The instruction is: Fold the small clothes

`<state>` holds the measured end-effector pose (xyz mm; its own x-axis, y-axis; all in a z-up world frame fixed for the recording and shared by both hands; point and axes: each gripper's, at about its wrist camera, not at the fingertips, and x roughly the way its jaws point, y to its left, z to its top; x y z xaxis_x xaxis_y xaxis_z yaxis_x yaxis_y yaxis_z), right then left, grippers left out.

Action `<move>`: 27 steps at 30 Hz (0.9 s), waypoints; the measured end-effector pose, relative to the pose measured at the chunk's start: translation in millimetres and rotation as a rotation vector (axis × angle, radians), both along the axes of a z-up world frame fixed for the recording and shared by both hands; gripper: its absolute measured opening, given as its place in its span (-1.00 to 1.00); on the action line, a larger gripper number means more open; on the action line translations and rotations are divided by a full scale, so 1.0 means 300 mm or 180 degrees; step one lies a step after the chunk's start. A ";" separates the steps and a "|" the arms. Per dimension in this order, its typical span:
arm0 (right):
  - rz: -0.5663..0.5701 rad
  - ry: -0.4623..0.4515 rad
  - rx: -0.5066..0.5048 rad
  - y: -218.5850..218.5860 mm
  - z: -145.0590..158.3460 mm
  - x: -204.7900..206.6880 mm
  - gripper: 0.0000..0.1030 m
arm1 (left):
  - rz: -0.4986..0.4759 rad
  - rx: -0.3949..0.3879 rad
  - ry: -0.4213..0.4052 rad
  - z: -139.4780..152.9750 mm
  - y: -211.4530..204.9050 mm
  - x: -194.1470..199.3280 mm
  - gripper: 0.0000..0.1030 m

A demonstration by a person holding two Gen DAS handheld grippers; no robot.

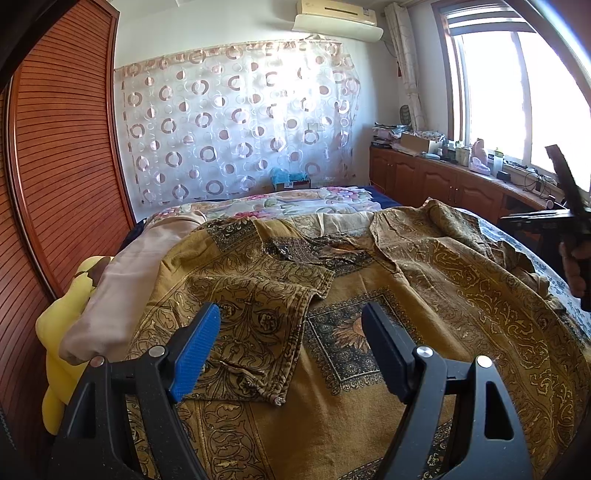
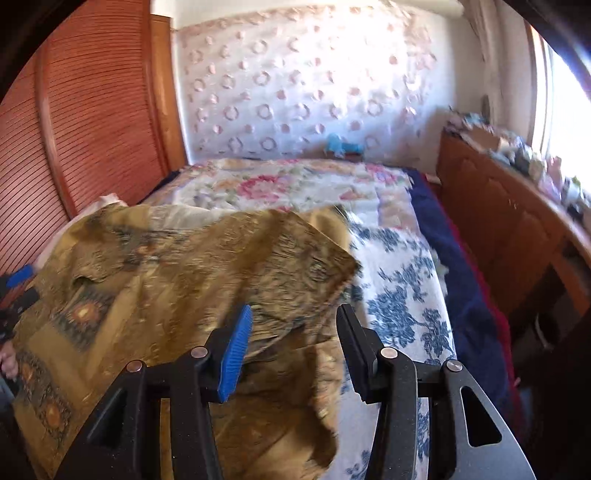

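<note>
lying spread across the bed [image 2: 399, 258] is a mustard-gold patterned shirt [image 1: 369, 280], its dark scrollwork and a square sun medallion facing up. going from the left in the left wrist view, a slatted wooden wardrobe door [image 1: 62, 155] is standing against the bed's edge, and a yellow plush toy [image 1: 62, 325] is sitting beside a pinkish-beige pillow [image 1: 122, 280] that is touching the shirt's left edge. the shirt's left sleeve [image 1: 258, 314] is lying folded inward over the body of the garment. the left gripper [image 1: 291, 350] is hovering just above that sleeve and the medallion, its jaws standing wide apart and gripping nothing. behind the bed a sheer curtain with brown circles [image 1: 236, 122] is hanging on the wall, and an air conditioner [image 1: 338, 18] is sitting above it. further right, a cluttered wooden cabinet [image 1: 443, 177] is running under a bright window [image 1: 517, 96].

in the right wrist view, which is blurring with motion, the shirt's right side is lying rumpled over a blue-and-white floral sheet [image 2: 402, 302], with one flap of cloth standing raised. the right gripper [image 2: 295, 347] is poised over that rumpled edge, jaws spread wide with nothing between them. a pink floral quilt [image 2: 288, 184] is covering the far end of the bed.
</note>
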<state>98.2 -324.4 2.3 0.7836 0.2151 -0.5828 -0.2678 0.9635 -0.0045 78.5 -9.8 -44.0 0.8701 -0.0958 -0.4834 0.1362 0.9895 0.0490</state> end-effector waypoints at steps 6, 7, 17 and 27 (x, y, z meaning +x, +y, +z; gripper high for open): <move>-0.0159 0.0431 0.0276 -0.001 -0.040 0.212 -0.20 | -0.0002 0.0016 0.0017 -0.003 -0.003 0.002 0.55; -0.0171 0.0469 0.0320 -0.001 -0.044 0.235 -0.21 | -0.0003 0.0021 0.0016 -0.003 -0.004 0.001 0.55; 0.0016 0.0322 0.0453 0.006 0.016 0.326 -0.96 | -0.0003 0.0039 0.0001 -0.003 -0.005 -0.001 0.55; 0.0555 0.0118 0.0252 0.227 0.109 0.289 -0.96 | 0.0003 0.0022 0.0027 -0.004 -0.004 0.000 0.55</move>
<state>184.9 -256.2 35.0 0.7089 0.3919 -0.5864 -0.4292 0.8994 0.0823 78.6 -11.1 -45.3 0.8661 -0.0918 -0.4914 0.1358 0.9892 0.0546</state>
